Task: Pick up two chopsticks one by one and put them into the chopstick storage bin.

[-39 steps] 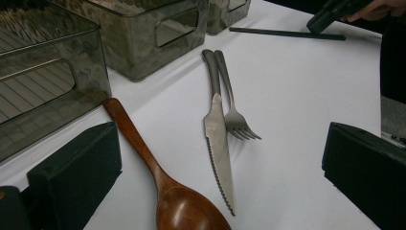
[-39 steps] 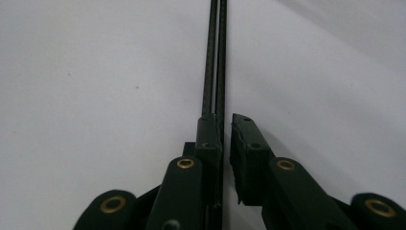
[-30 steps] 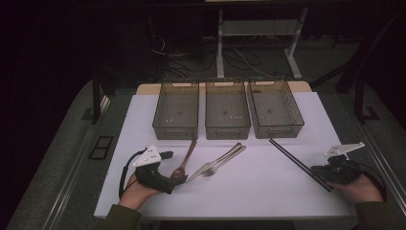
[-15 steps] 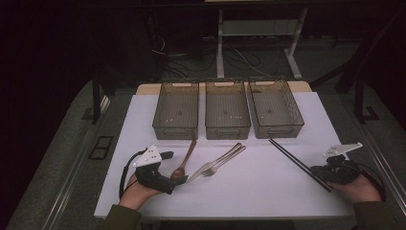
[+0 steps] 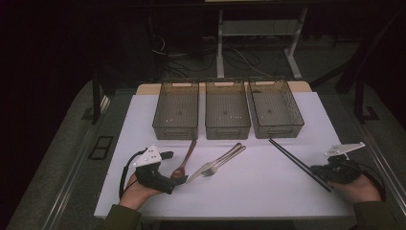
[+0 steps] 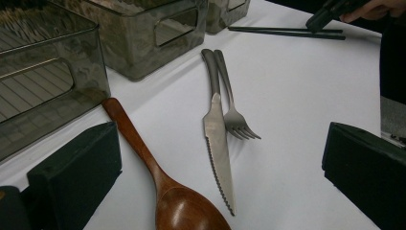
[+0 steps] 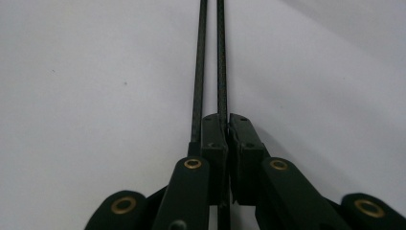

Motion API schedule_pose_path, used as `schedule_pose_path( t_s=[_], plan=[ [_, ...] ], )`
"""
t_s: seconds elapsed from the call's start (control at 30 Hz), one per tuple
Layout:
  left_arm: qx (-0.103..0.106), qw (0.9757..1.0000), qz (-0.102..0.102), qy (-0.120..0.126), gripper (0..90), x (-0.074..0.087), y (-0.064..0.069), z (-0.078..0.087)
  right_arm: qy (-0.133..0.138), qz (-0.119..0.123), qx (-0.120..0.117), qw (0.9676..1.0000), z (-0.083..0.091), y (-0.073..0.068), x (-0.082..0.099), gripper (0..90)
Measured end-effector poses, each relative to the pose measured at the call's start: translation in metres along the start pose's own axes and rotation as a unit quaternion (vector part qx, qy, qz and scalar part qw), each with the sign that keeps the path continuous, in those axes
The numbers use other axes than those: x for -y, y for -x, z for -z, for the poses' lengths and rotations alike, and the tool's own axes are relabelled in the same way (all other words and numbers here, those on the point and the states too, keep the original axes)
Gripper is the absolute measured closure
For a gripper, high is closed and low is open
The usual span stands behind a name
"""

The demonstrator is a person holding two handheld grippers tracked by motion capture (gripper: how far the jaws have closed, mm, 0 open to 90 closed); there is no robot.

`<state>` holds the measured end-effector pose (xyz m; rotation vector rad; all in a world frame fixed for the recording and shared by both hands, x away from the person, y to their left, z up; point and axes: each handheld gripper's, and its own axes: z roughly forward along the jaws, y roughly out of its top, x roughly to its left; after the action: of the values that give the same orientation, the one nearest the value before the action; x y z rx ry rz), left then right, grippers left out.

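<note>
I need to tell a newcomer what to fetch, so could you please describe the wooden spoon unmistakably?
On the white table, look just in front of the leftmost of the three smoky bins. The wooden spoon lies left of the knife and fork; it alone is brown wood, not metal.

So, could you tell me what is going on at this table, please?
A person sits at a white table with a gripper in each hand. The right gripper is shut on one of the two black chopsticks, which lie on the table. The left gripper is open and sits low by the bowl of the wooden spoon, with a knife and fork just beyond. Three bins stand in a row at the back, all looking empty.
</note>
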<state>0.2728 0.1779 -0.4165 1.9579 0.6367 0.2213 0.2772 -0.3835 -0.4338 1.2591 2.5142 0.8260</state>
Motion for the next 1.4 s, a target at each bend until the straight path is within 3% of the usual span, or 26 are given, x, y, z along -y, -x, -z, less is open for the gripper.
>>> schedule_pose_path(
  t_s=[0.43,0.83,1.4],
  plan=[
    [0.000,1.0000,0.000,0.000,0.0,0.000,0.000,0.000,0.058,-0.004,0.002,0.9983,0.021,0.001,-0.003,84.9],
    [0.002,1.0000,-0.002,-0.002,0.0,0.000,0.001,-0.001,0.096,-0.010,-0.022,0.9951,0.039,0.000,-0.003,84.8],
    [0.005,1.0000,-0.002,-0.004,0.0,0.000,0.001,-0.002,0.128,0.022,-0.053,0.9901,0.045,-0.016,-0.025,84.8]
  ],
)
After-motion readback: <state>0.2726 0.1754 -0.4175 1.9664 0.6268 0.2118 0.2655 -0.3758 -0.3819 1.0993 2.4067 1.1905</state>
